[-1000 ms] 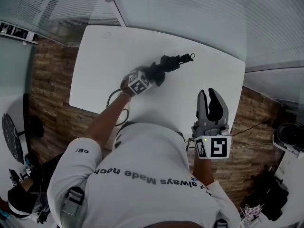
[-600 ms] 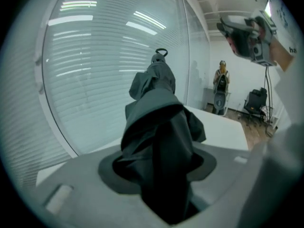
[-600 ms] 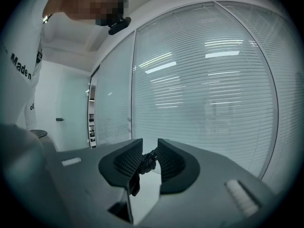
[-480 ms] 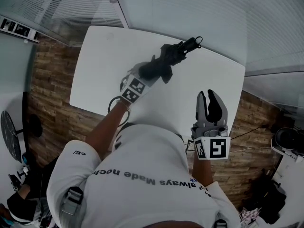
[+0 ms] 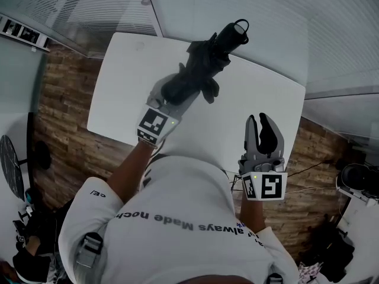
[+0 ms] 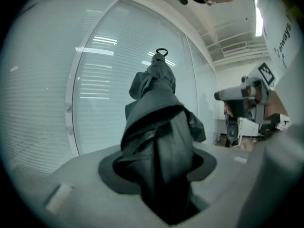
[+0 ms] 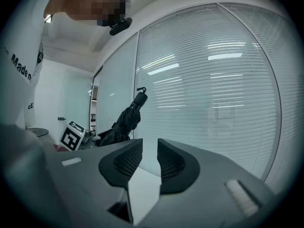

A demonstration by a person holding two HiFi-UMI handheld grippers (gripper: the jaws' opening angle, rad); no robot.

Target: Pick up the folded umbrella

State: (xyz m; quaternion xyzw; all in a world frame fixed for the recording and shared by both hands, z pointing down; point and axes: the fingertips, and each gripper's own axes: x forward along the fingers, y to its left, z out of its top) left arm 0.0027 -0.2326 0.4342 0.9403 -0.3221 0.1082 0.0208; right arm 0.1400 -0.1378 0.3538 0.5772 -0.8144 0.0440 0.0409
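Left tongs point(image 5: 173, 94) clamped on the umbrella point(image 5: 201, 70), jaws part-way apart with the bunched black fabric filling the gap between them; the grip sits at the canopy end. The umbrella is folded and off the surface point(image 5: 121, 81), slanting up and away from the person. Its handle point(image 5: 232, 33) is at the far, high end, with a small loop point(image 5: 241, 24) on the tip, seen against the window blinds point(image 5: 249, 5). A loose flap of fabric point(image 5: 209, 90) hangs out beside the left jaws. Right tongs point(image 5: 264, 118) are level over the near right edge of the surface, well apart from the umbrella. Their jaws stand a narrow gap apart, with nothing between them but a view of the white top. Marker cube point(image 5: 155, 125) of the left tongs faces the head camera. Wooden floor point(image 5: 65, 99) shows on both sides of the surface.
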